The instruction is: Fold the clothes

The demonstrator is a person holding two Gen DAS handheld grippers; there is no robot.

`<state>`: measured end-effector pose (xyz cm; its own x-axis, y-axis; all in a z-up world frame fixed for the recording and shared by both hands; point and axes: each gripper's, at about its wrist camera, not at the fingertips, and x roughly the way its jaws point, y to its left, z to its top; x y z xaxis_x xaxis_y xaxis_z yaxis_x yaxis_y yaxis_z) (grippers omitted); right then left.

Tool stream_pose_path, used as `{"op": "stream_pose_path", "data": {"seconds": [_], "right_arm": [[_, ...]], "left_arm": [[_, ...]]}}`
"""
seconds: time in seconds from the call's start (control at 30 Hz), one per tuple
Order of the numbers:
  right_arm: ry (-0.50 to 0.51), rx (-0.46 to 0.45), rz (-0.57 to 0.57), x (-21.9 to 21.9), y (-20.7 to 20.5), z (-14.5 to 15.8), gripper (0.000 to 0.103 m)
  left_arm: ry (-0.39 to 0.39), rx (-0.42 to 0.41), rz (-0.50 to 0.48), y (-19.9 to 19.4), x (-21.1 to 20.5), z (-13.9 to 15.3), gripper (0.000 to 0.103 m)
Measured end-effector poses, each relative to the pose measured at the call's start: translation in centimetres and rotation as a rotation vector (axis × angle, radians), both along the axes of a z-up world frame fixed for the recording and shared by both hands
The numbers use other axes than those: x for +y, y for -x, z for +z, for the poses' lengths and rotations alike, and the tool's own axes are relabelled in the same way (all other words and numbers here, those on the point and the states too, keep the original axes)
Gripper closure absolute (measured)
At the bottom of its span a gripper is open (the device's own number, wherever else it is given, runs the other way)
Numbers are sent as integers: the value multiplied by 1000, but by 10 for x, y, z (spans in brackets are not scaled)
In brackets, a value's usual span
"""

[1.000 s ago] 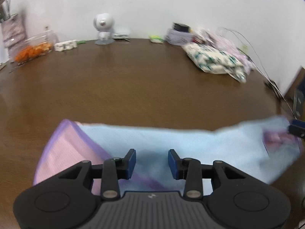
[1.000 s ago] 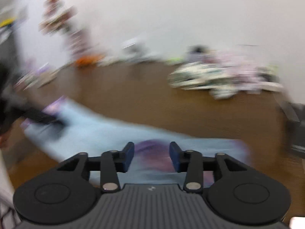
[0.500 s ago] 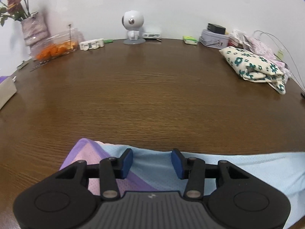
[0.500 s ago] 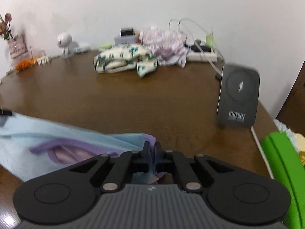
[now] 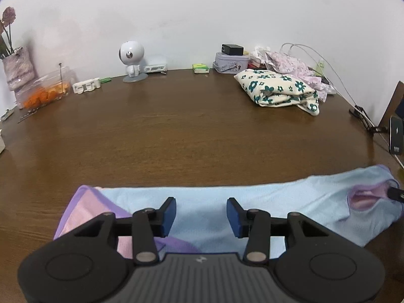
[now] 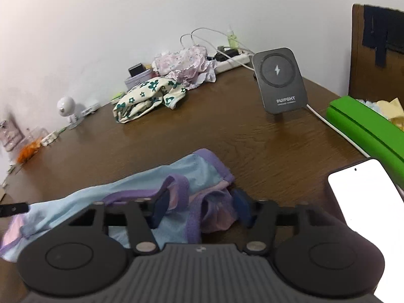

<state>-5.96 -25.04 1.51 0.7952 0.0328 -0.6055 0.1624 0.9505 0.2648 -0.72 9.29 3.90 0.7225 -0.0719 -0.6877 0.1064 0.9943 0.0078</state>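
A light-blue garment with purple trim and pink lining lies stretched along the near edge of the brown table. My left gripper hovers open just above its left part, with nothing pinched between the blue pads. In the right wrist view the garment's bunched purple-edged end lies between the fingers of my right gripper. Its jaws are opening, and the pads stand apart from the fold. The right gripper's tip shows at the cloth's right end in the left wrist view.
A folded flower-print cloth and a pink crumpled cloth sit at the back. A charger stand, a green box and a lit phone are to the right. A white figurine and a snack tub stand back left.
The right gripper, shut on the garment's purple edge half a second ago, has parted its jaws and rolled. The left gripper stays open above the cloth, which now lies stretched out.
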Motion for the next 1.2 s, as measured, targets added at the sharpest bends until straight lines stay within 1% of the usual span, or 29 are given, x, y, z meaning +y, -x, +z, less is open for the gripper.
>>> {"op": "stream_pose_path", "data": {"seconds": [0.1, 0.17, 0.23, 0.27, 0.3, 0.37, 0.43, 0.5, 0.53, 0.57, 0.6, 0.63, 0.67, 0.7, 0.77, 0.87, 0.93, 0.97, 1.0, 1.03, 1.07, 1.1, 1.13, 1.2], "right_arm": [[102, -15, -19, 10, -6, -7, 85], [117, -15, -8, 9, -9, -7, 92], [118, -30, 12, 9, -9, -2, 93], [122, -68, 43, 13, -4, 6, 93], [132, -114, 79, 20, 2, 15, 93], [194, -190, 219, 51, 5, 33, 93], [212, -214, 385, 91, 1, 38, 93], [195, -199, 519, 131, -1, 28, 93], [200, -185, 562, 149, -5, 20, 93], [207, -170, 595, 166, -9, 12, 92], [215, -146, 614, 180, -14, 5, 86], [223, -115, 627, 188, -17, 0, 83], [226, -97, 638, 192, -17, -1, 69], [216, -100, 657, 189, -14, 5, 43], [183, -122, 708, 177, -4, 24, 22], [131, -167, 816, 149, 0, 67, 22], [130, -198, 878, 143, -18, 91, 22], [149, -202, 926, 149, -33, 99, 22], [173, -193, 983, 160, -51, 103, 23], [197, -161, 1053, 179, -75, 103, 24], [213, -118, 1124, 201, -95, 100, 27], [224, -72, 1202, 225, -114, 93, 34], [237, -23, 1285, 254, -134, 83, 36], [271, 54, 1379, 306, -153, 63, 42]], "left_arm": [[18, -3, 24, 8, 12, -1, 60], [28, -10, 48, 15, 22, -1, 60], [42, -20, 75, 25, 33, 1, 60], [49, -27, 88, 30, 39, 3, 60], [58, -34, 101, 35, 45, 5, 60], [74, -50, 130, 46, 57, 9, 60], [85, -55, 165, 56, 68, 10, 58], [95, -48, 201, 64, 79, 7, 58], [99, -42, 219, 68, 84, 5, 58], [104, -34, 239, 73, 88, 3, 58], [109, -27, 258, 77, 93, 0, 58], [108, -19, 274, 81, 97, -2, 58], [98, -13, 285, 85, 99, -5, 57], [86, -6, 296, 88, 101, -8, 57], [68, 12, 323, 91, 104, -14, 57], [41, 45, 372, 91, 106, -25, 56], [21, 38, 394, 91, 105, -29, 53], [19, 38, 404, 90, 105, -29, 53], [23, 40, 411, 88, 103, -29, 53], [27, 40, 415, 86, 101, -29, 53], [33, 36, 414, 84, 99, -29, 53], [39, 32, 413, 82, 98, -29, 53], [38, 29, 417, 80, 96, -30, 53], [30, 24, 435, 76, 94, -30, 56]]}}
